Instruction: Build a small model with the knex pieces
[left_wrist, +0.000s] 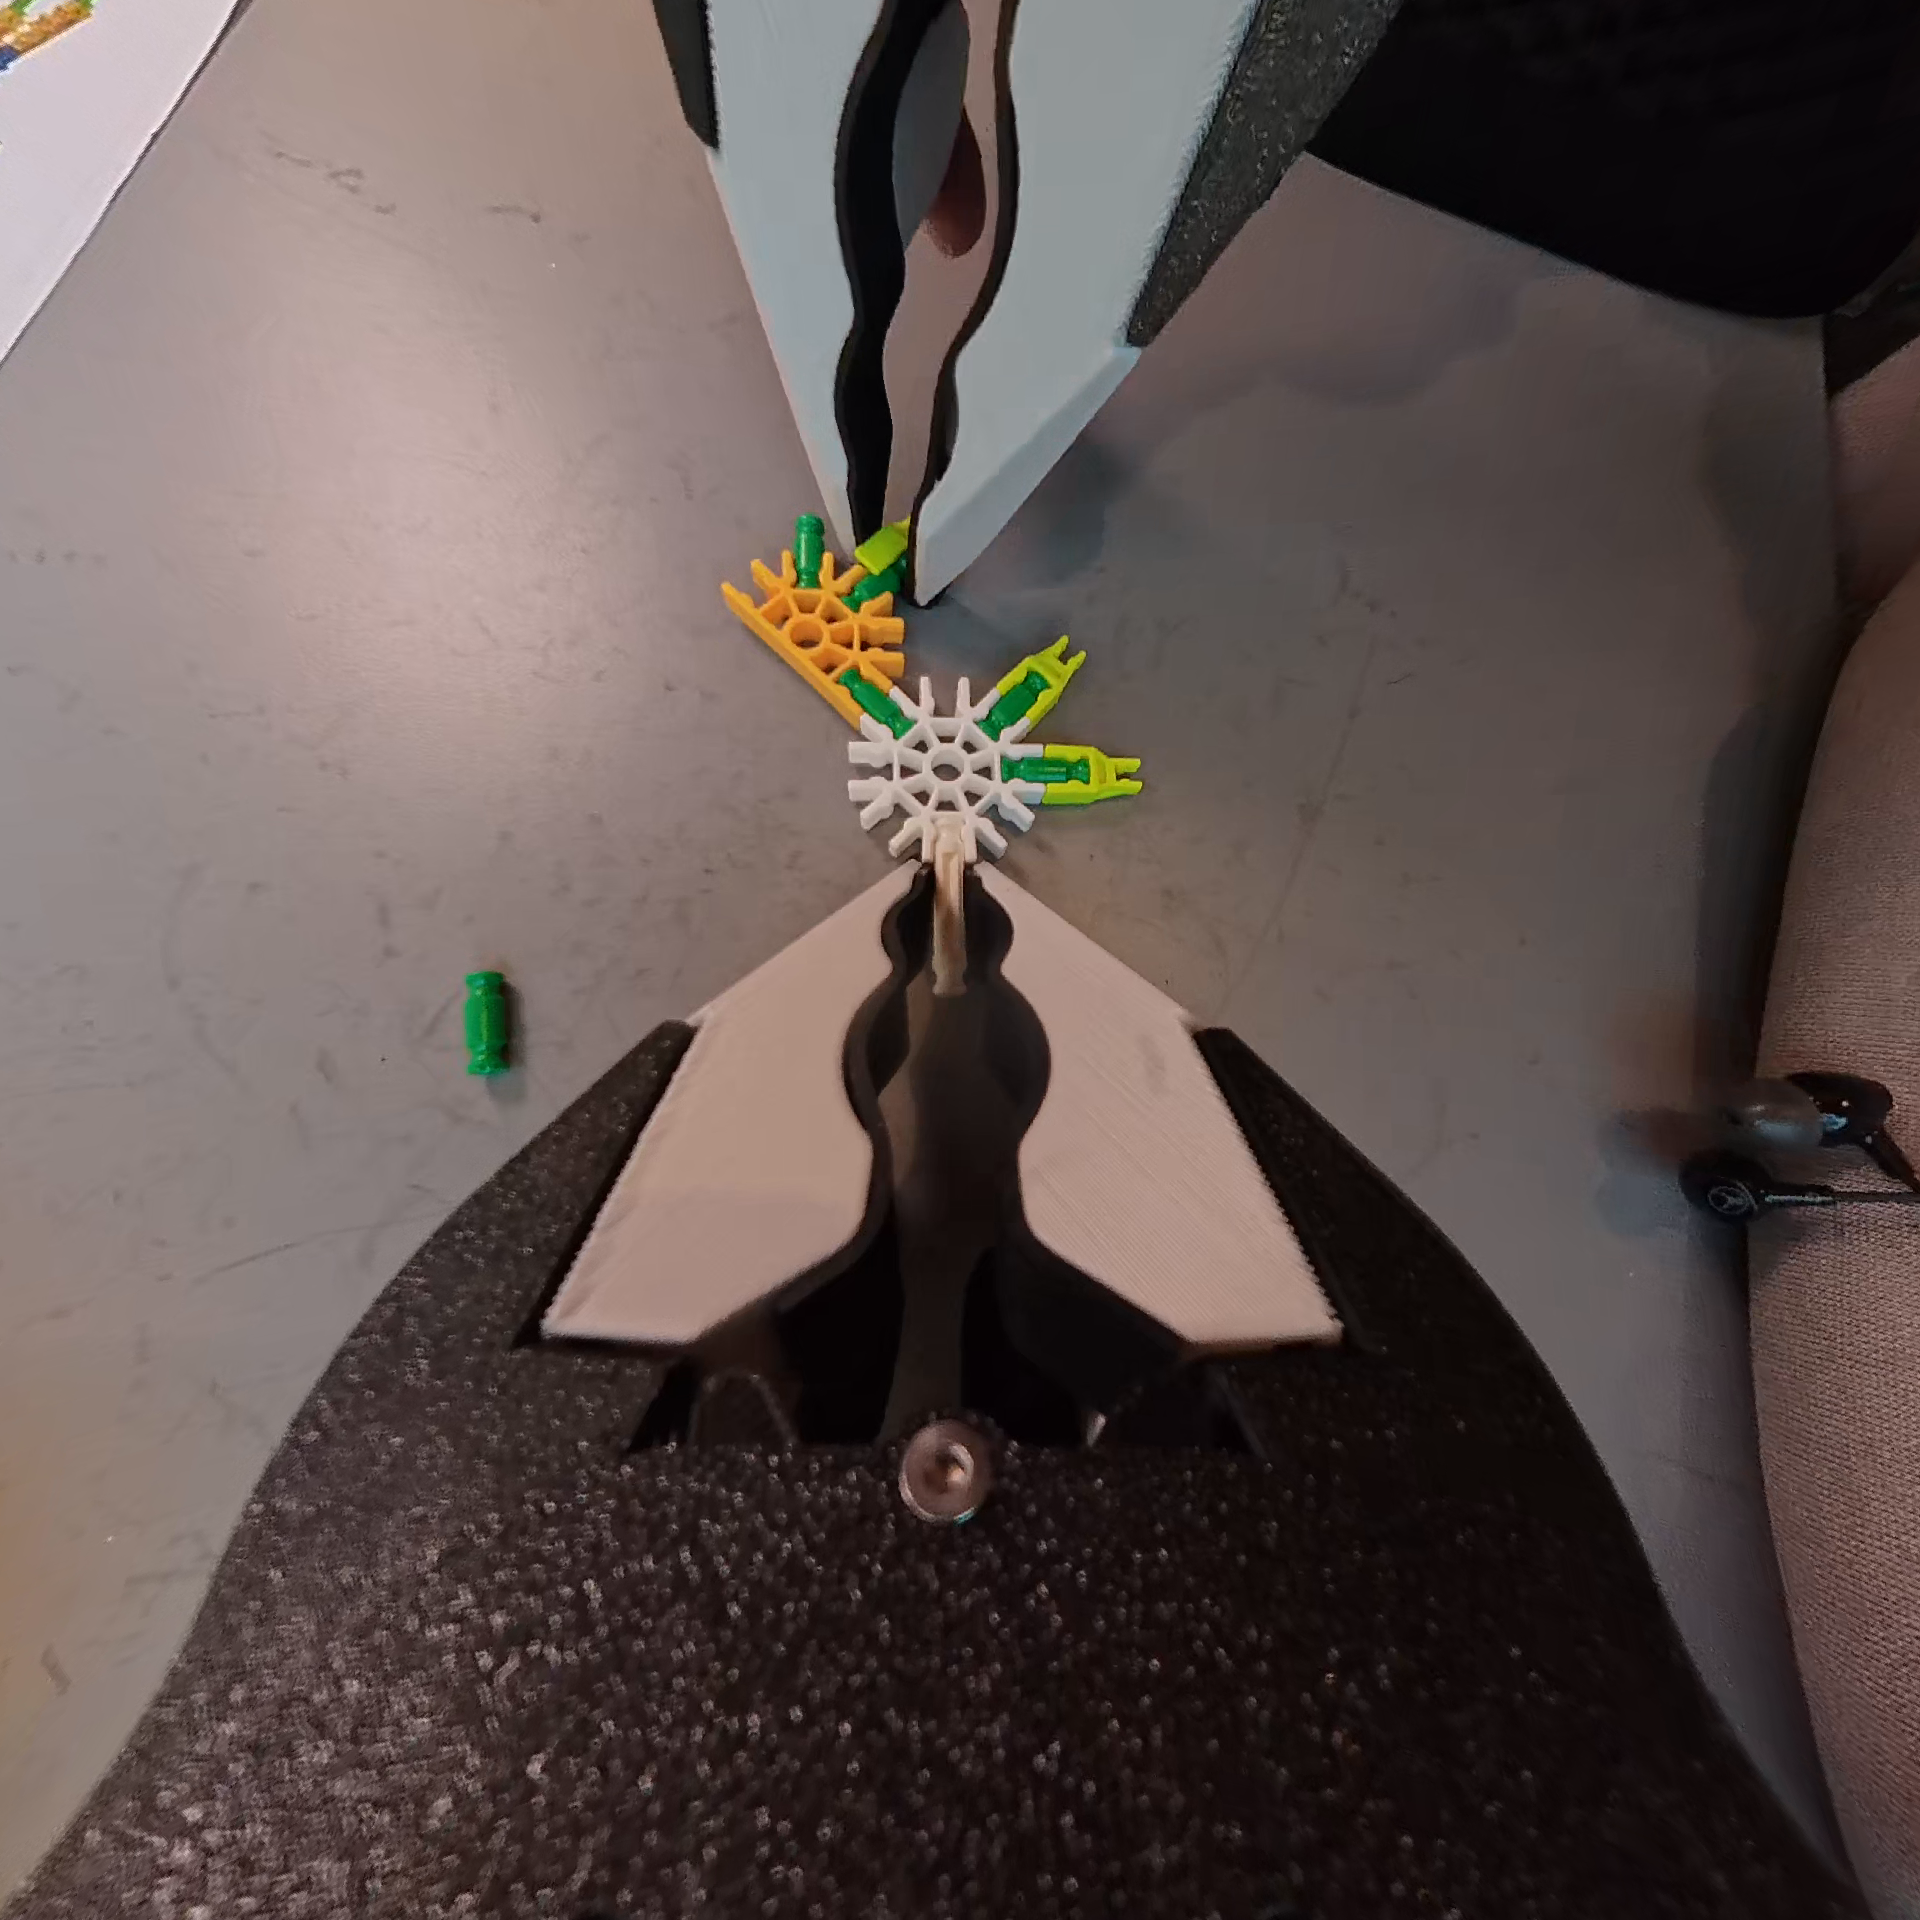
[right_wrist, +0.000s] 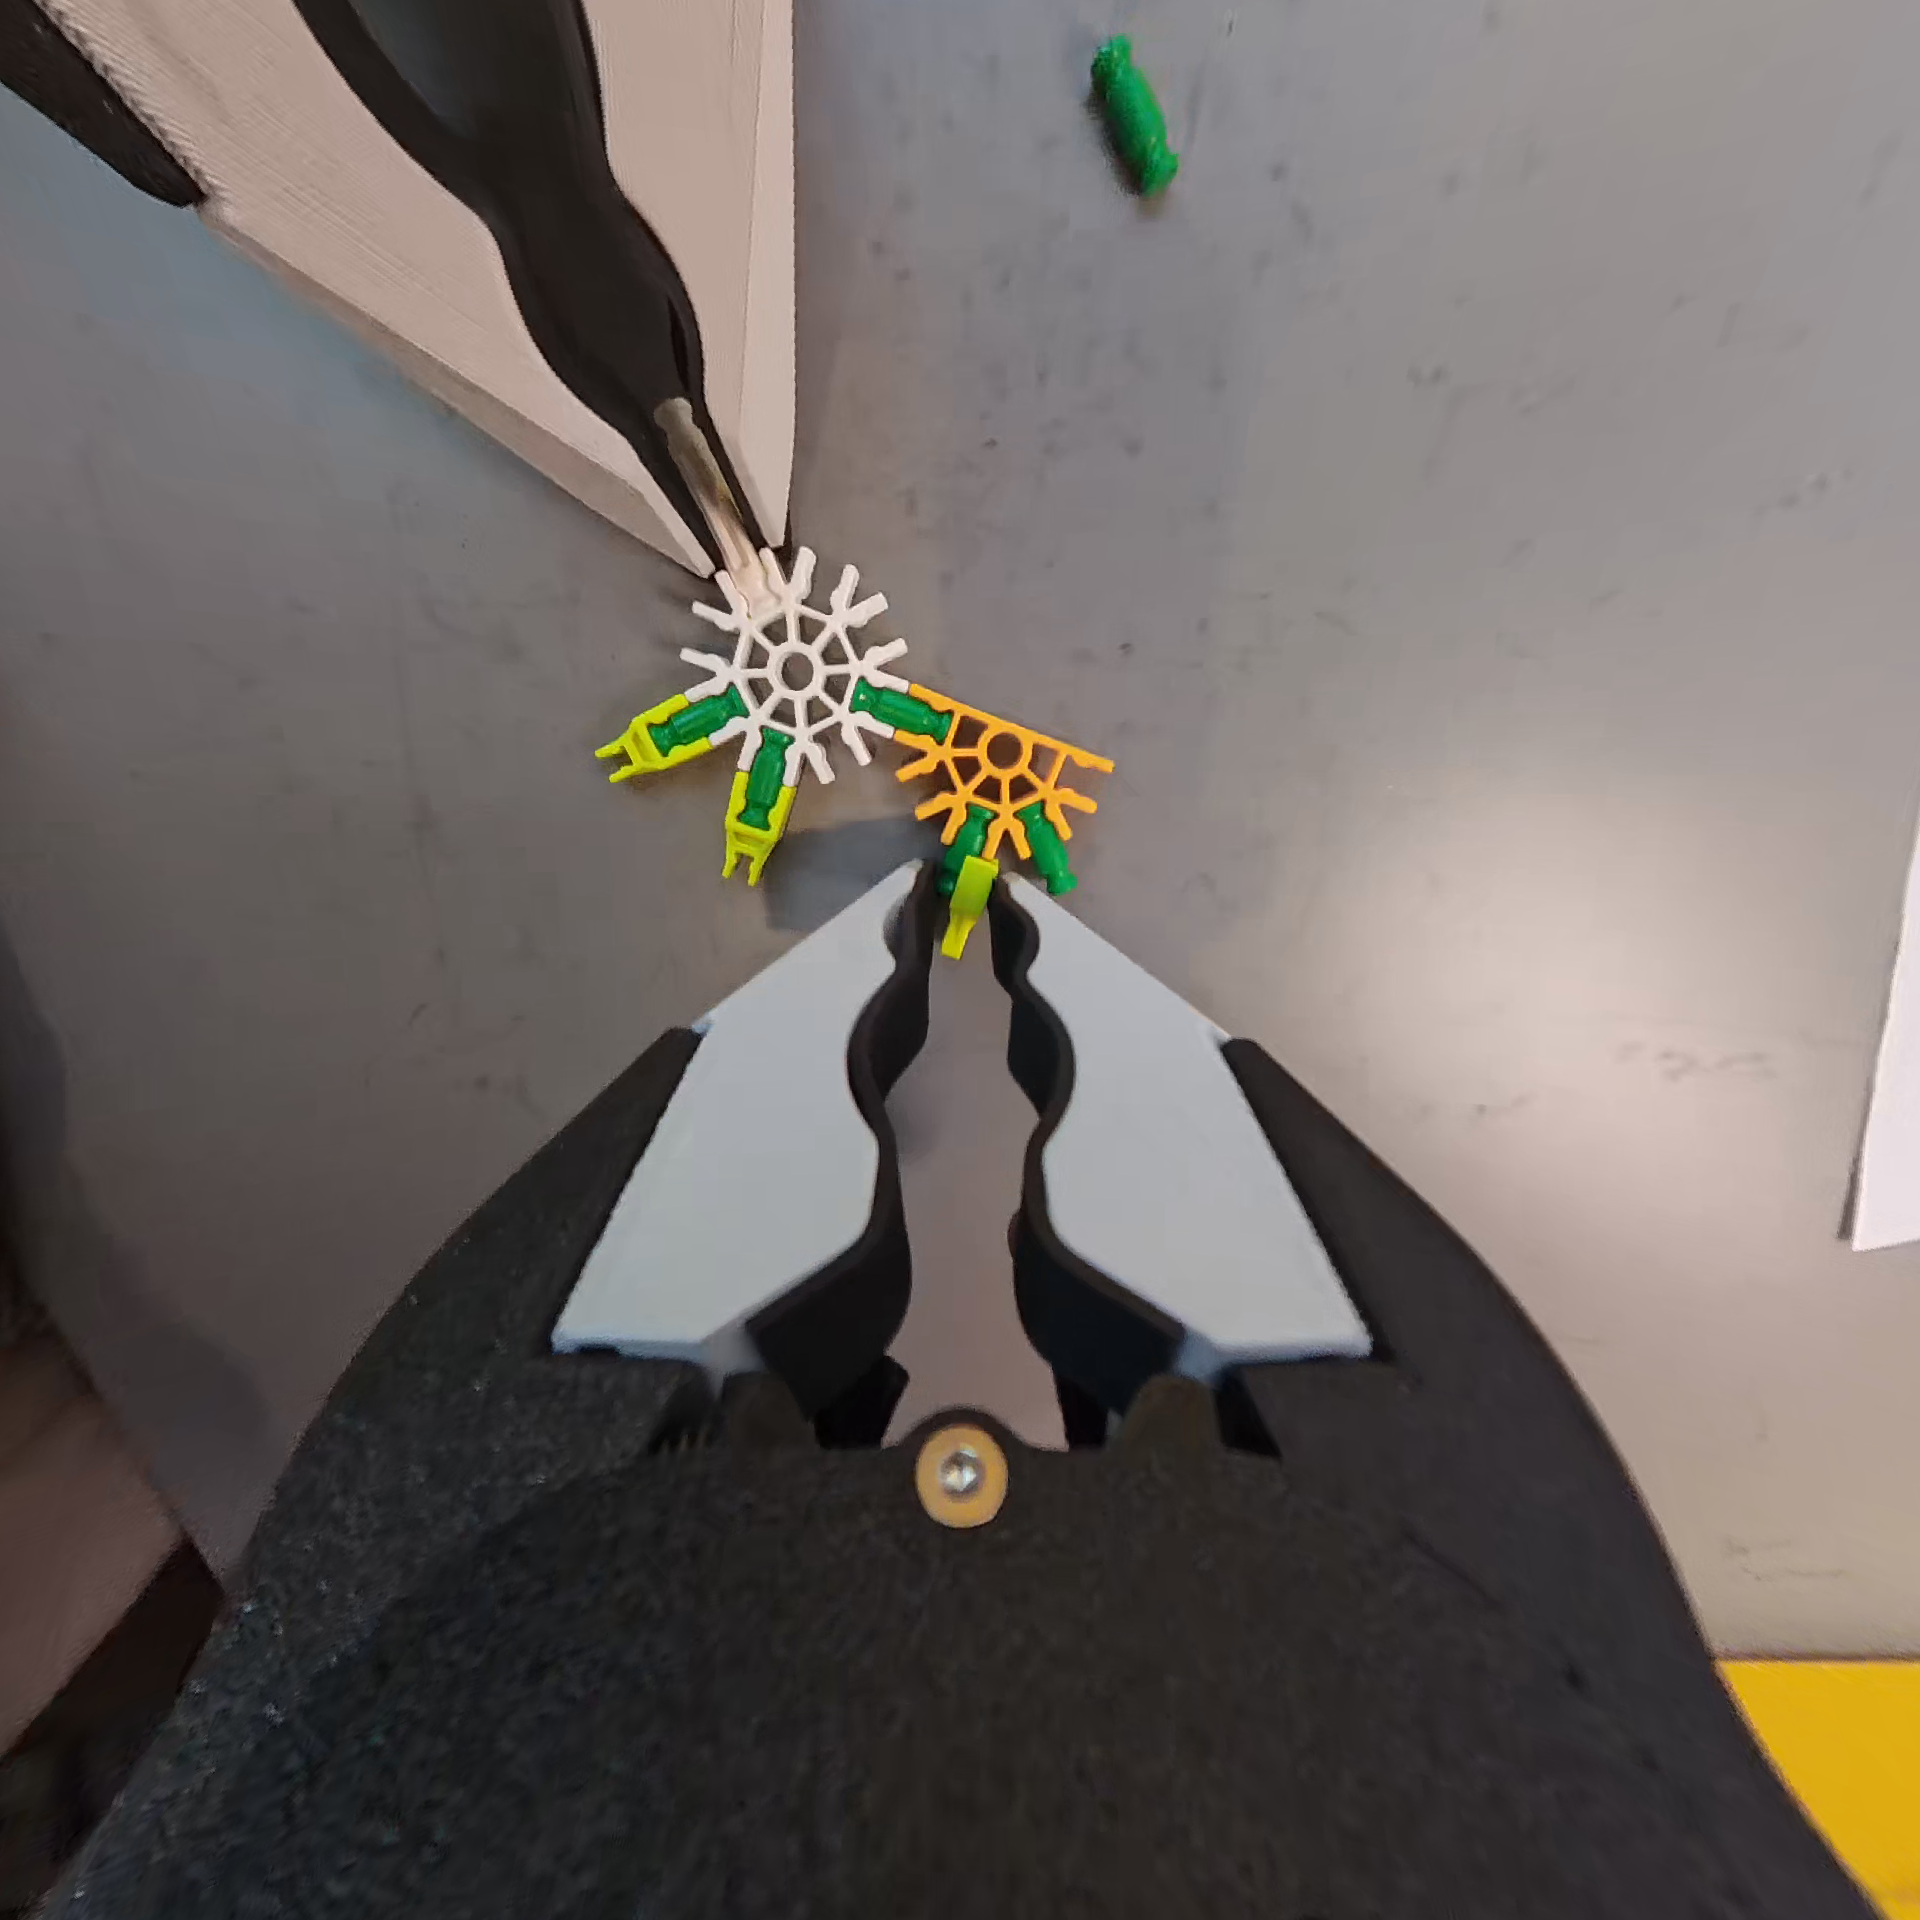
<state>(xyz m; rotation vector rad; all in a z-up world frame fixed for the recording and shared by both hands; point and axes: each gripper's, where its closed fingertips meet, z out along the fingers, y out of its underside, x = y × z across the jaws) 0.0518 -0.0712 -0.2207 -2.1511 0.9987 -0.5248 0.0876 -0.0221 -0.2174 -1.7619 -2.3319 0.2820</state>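
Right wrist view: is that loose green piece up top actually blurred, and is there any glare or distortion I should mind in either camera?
Right wrist view: yes, the loose green rod is smeared near the frame edge, while the white connector and the right gripper are sharp; soft glare brightens the table. Left wrist view: the same rod looks crisp, wide-angle bending stretches the edges, and the left gripper casts little shadow.

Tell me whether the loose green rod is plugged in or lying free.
Free. The green rod lies alone on the grey table, apart from the white connector and its assembly.
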